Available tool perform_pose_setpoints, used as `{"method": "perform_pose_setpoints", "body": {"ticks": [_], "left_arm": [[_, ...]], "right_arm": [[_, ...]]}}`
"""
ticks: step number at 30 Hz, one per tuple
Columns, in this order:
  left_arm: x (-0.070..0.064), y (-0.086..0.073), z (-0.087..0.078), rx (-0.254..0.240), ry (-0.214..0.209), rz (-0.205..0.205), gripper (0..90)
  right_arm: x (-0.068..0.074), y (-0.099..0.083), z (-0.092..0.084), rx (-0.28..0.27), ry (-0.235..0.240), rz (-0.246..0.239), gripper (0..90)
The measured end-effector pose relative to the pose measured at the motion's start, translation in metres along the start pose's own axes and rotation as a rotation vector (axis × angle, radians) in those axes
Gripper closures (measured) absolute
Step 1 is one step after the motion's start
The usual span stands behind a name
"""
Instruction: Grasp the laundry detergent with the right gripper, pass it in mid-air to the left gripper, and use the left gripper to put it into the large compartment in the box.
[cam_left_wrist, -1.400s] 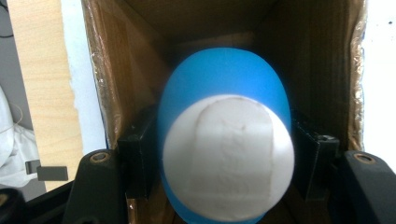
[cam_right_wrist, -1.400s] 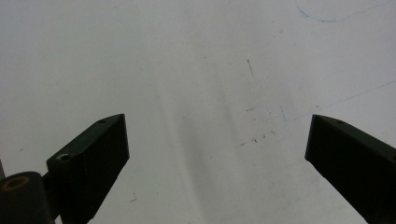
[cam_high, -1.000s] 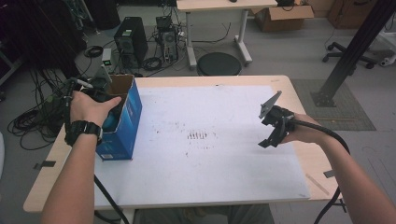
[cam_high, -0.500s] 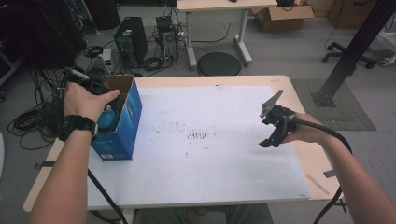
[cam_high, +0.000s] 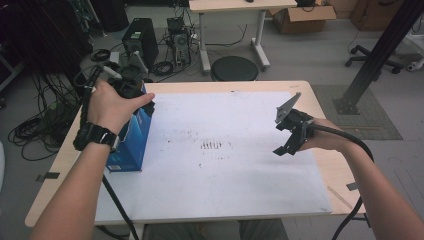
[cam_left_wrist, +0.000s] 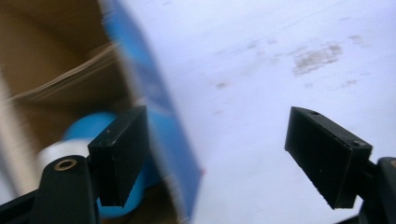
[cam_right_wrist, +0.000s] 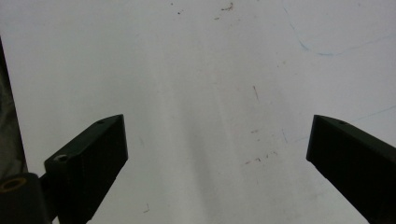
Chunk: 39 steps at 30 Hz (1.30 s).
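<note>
Left claw just been spreading, empty, astride open blue cardboard box wall; could snag, topple it. Right claw apart, empty.

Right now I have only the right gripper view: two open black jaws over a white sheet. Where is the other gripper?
Observer: The left gripper is over the open top of a blue cardboard box, which stands at the left edge of the white sheet.
Operator: Is it gripping the box?
Observer: No. Its jaws have just been opening and stand apart, with nothing clamped between them.
Operator: Anything inside the box?
Observer: Yes. In the left gripper view, a rounded blue and white thing lies inside. It is too blurred to identify.
</note>
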<state>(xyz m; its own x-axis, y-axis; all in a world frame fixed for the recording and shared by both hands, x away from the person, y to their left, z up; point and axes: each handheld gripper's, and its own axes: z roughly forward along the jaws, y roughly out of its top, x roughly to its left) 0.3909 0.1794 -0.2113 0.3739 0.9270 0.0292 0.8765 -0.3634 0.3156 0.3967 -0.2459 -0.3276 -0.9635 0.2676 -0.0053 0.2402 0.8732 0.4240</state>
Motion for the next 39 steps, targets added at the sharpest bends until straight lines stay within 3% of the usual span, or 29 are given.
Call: {"method": "perform_pose_setpoints", "body": {"ticks": [4,8,20,27,39], "left_arm": [[-0.018,0.006,0.009,-0.001,-0.035,0.056,19.3],[-0.035,0.01,0.02,-0.02,-0.041,0.095,14.9],[-0.071,0.009,0.061,0.024,-0.114,0.207,4.9],[-0.079,0.006,0.073,0.048,-0.155,0.227,4.9],[-0.084,0.004,0.075,0.049,-0.179,0.245,4.8]], "right_arm": [[0.0,0.003,0.0,-0.003,0.002,-0.01,5.1],[0.0,0.005,0.0,-0.013,0.01,-0.021,5.0],[-0.004,0.01,-0.001,-0.073,0.054,-0.019,1.8],[-0.004,0.013,0.001,-0.083,0.06,-0.019,1.5],[-0.002,0.013,0.001,-0.081,0.055,-0.023,1.5]]}}
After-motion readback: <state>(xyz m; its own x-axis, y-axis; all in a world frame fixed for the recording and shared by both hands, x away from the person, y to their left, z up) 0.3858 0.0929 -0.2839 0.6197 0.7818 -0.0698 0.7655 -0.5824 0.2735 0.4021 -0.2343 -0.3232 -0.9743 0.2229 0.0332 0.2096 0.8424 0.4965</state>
